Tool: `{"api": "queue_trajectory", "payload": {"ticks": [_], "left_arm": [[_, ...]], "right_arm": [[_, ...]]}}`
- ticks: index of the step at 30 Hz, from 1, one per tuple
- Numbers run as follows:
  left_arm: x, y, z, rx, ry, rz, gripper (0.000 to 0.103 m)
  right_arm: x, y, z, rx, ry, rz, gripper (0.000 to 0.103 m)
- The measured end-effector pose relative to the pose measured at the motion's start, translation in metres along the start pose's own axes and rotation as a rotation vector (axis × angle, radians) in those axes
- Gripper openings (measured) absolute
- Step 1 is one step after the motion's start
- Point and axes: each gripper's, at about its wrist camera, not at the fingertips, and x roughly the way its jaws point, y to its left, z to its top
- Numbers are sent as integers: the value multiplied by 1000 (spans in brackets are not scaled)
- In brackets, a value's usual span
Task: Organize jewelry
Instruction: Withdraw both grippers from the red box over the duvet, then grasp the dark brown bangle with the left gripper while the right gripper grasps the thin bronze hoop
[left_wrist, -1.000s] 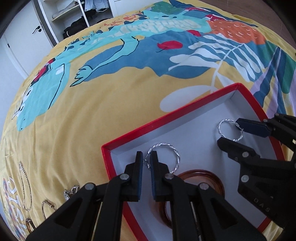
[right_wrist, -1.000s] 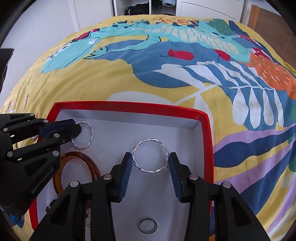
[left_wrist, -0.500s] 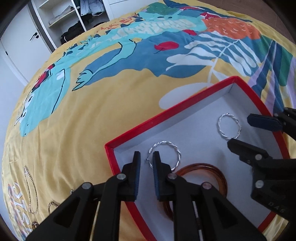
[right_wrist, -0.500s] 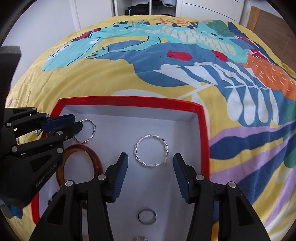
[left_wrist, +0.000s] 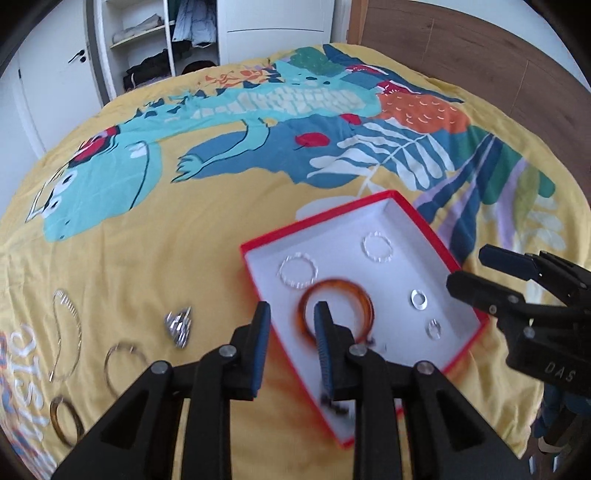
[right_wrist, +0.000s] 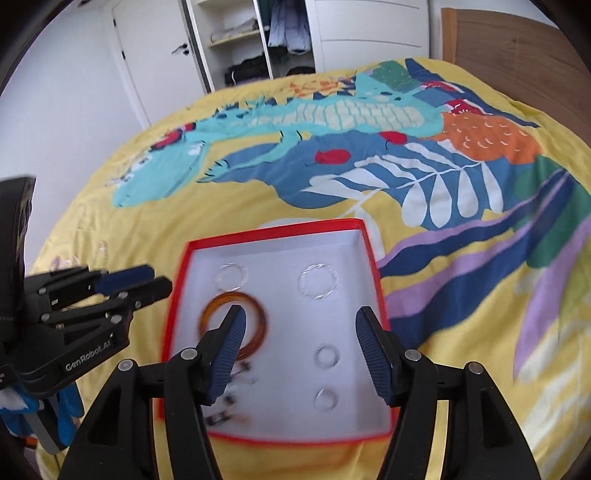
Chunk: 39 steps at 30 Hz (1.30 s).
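Jewelry is partly sorted: two twisted silver hoops (left_wrist: 298, 272), an amber resin bangle (left_wrist: 336, 314) and small rings lie flat in the red-rimmed white cardboard box (left_wrist: 466, 342), whose long axis runs from seven toward one o'clock. Loose bracelets (left_wrist: 66, 343) at nine o'clock remain on the yellow bedspread (left_wrist: 155, 258). Left gripper (left_wrist: 291, 345) and right gripper (right_wrist: 308, 354) hang open, empty.

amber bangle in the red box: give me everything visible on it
The amber bangle is a thick translucent ring, brown-orange like tortoiseshell resin, though motion blur hides any finer pattern. It lies flat on the white floor of the red box, toward the box's left side, just nearer than the two twisted silver hoops. Small dark pieces lie just beyond its near edge; contact is unclear. Neither gripper holds it: the left gripper and right gripper hang open above, each hiding part of the ring.
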Motion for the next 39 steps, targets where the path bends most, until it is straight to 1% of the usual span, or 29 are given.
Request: {"api": "queue_trajectory", "payload": {"ticks": [3,6,9,13,15,22,27,30,31,35,39], "left_arm": [[-33,13,-22,-25,-19,12,27],[-68,31,-46,-48,-46,42,28],[-100,52,-72,-74,-69,81,28],[-143,85,-110,-119,-94,136,29],[-157,97,-125,-137,-102,158,29],[-209,149,-178,-251,-141,187,30],[-238,179,-204,-323,-190,240,30],[-257,200,-218,-380,-225,301,30],[-261,207,-222,-400,-229,308,30],[-269,226,-236,-447,-237,341,30],[-263,240,-247,-470,-215,359,30]], "right_arm": [[-23,21,-9,-13,-16,9,61],[-48,44,-20,-22,-35,29,61],[-71,68,-33,-32,-54,51,61],[-94,101,-53,-65,-55,71,61],[-104,115,-61,-82,-56,79,61],[-135,153,-85,-135,-63,80,61],[-150,176,-95,-165,-72,89,61],[-155,192,-98,-189,-76,100,61],[-155,195,-99,-193,-76,104,61],[-153,209,-100,-213,-77,124,61],[-138,214,-102,-206,-57,142,61]]}}
